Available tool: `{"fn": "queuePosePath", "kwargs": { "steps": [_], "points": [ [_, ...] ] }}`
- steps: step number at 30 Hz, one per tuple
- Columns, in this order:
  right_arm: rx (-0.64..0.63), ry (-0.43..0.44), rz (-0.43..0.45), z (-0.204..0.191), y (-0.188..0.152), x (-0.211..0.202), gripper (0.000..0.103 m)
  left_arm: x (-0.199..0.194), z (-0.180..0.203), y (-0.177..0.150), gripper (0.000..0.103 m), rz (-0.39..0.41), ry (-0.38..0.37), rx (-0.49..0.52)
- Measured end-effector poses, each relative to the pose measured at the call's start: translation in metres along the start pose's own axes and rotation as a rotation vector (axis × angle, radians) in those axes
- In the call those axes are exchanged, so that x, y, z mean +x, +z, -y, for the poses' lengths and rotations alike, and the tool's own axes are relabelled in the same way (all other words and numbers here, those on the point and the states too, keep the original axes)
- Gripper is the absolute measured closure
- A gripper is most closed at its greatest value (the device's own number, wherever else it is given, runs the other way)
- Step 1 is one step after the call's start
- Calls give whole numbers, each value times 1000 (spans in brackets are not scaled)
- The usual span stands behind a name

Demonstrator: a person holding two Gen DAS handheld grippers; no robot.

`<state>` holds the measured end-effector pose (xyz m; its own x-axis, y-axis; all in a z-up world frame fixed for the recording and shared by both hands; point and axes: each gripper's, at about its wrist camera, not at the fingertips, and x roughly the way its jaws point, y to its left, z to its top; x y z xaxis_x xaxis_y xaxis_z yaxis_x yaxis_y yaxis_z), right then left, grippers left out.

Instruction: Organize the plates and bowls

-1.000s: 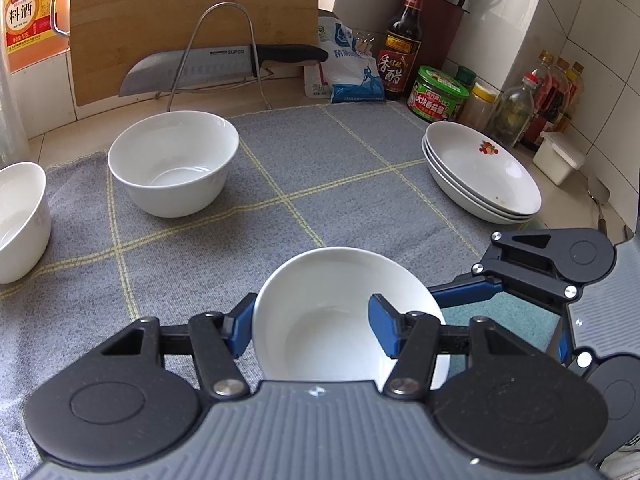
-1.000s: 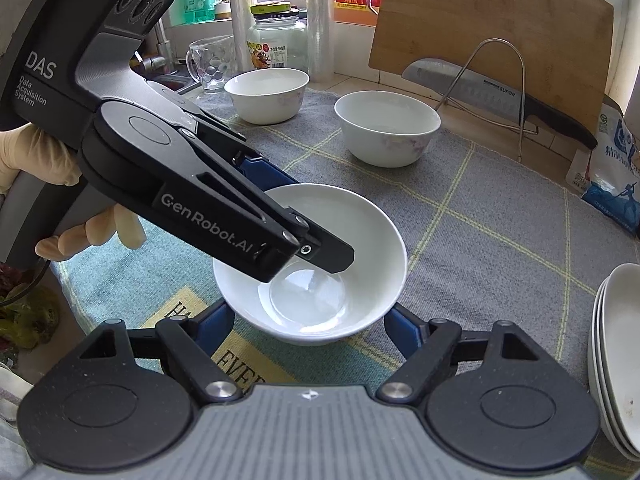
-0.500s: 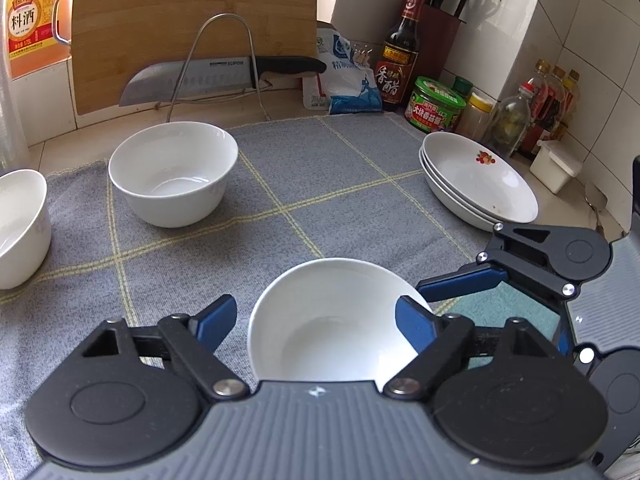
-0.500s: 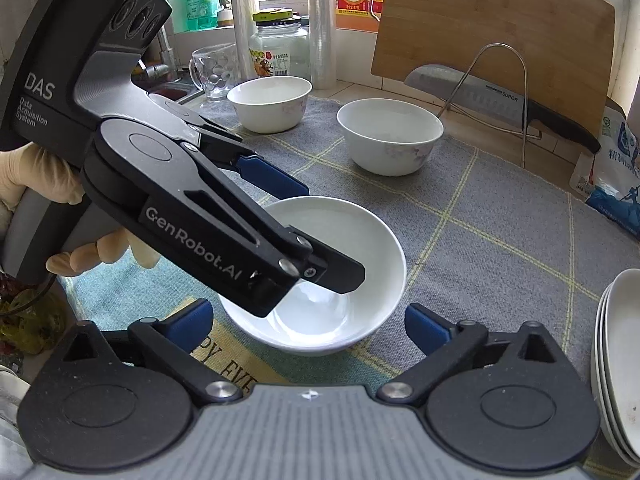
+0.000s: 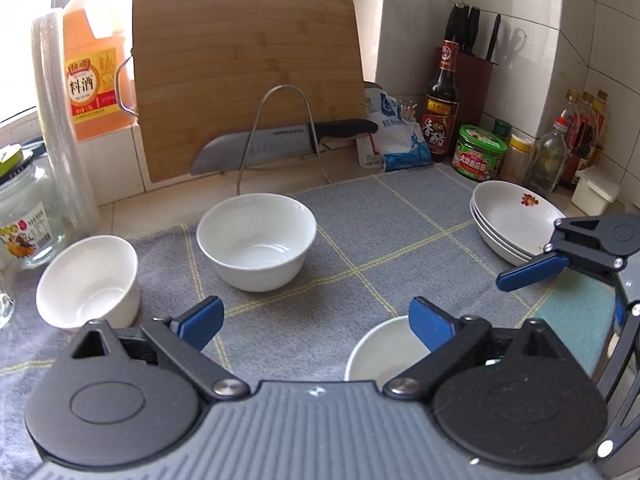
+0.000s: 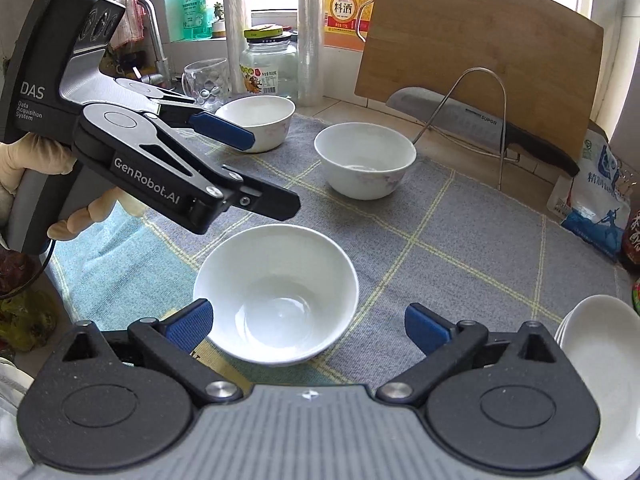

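Bowls and plates sit spread over the grey mat, none of them held.

Nearest bowl (image 6: 276,296) stands upright on the mat (image 6: 460,240), just ahead of the right gripper (image 6: 308,322), whose jaws gape wide and clear of its rim. Above and to its left hangs the left gripper (image 6: 262,172), jaws opening, nothing between them. Two more bowls, one (image 5: 256,240) mid-mat and one (image 5: 90,280) at the left edge, stand apart; the plates (image 5: 516,216) are stacked on the right.
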<state>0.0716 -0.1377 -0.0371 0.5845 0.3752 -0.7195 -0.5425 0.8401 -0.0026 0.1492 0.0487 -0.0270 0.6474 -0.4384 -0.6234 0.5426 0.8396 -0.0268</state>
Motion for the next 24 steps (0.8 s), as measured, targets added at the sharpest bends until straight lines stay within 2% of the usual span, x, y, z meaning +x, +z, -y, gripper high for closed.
{"fn": "queuePosePath", "kwargs": {
  "steps": [7,17,24],
  "points": [
    [-37,-14,8,20,28,4,0,12,-19,8,4,44,81,23],
    [8,43,-21,54,64,41,0,50,-29,7,4,41,144,44],
    [34,87,-41,74,86,72,0,73,-30,6,4,26,133,52]
  ]
}}
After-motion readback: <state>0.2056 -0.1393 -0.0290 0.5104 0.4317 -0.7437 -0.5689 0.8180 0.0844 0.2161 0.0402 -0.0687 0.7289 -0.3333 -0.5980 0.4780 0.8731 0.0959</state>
